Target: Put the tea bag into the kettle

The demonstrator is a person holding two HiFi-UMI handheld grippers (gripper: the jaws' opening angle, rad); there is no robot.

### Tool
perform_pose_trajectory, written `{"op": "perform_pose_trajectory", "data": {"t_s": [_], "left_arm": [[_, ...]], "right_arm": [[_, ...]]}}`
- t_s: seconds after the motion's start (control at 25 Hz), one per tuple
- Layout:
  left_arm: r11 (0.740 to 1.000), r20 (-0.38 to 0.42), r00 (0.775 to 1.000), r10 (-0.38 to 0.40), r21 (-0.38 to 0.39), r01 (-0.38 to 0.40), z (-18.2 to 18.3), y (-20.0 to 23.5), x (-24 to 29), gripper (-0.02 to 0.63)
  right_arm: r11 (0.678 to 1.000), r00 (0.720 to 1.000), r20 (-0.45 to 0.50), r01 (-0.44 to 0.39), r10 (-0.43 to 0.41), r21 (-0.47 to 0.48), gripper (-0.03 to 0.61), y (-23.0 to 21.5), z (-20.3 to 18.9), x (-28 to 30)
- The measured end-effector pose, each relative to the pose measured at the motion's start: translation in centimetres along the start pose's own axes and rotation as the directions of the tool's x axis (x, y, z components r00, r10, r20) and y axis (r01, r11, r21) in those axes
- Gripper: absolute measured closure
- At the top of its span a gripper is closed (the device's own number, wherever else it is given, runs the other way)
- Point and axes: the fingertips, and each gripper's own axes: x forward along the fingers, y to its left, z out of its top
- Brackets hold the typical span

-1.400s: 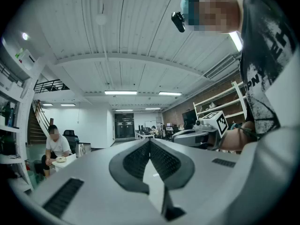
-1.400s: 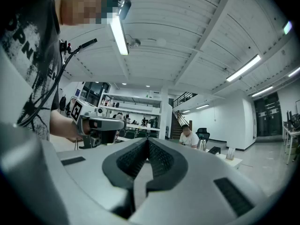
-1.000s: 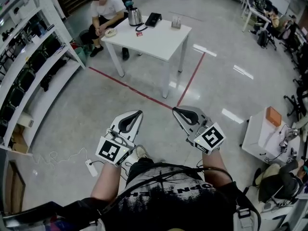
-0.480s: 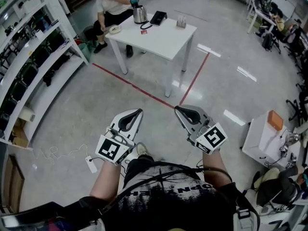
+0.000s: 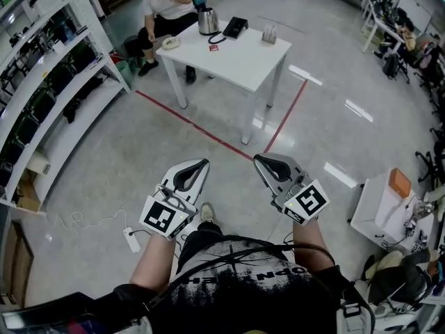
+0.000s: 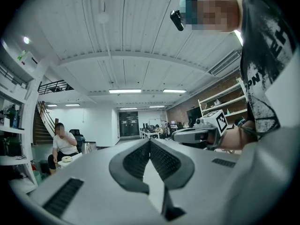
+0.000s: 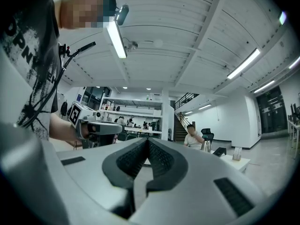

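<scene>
A steel kettle stands at the far left corner of a white table across the room. A small red tea bag lies on the table just in front of it. The kettle also shows small in the right gripper view. My left gripper and right gripper are held side by side in front of my body, well short of the table. Both are shut with nothing between the jaws, their tips pointing toward the table.
A person sits at the table's far left beside a bowl. A black object and a small holder are on the table too. White shelving lines the left wall. Red floor tape runs past the table. A power strip lies left of my feet.
The table, kettle and seated person have shifted slightly right and up in the head view as the view moves. Both grippers keep their pose and stay shut.
</scene>
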Motion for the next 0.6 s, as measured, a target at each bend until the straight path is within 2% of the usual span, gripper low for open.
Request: {"op": "perform_pose_trajectory", "data": {"t_s": [0.24, 0.6], "left_arm": [[1.000, 0.005, 1.000, 0.017, 0.000, -0.017, -0.5, 4.6, 1.0, 0.603], [1.000, 0.021, 1.000, -0.006, -0.017, 0.006, -0.2, 11.9, 2.8, 0.603]], "right_arm": [[1.000, 1.000, -0.004, -0.027, 0.027, -0.016, 0.569, -2.0, 0.0, 4.6], [1.000, 1.000, -0.011, -0.004, 0.003, -0.023, 0.568, -5.5, 0.2, 11.6]]}}
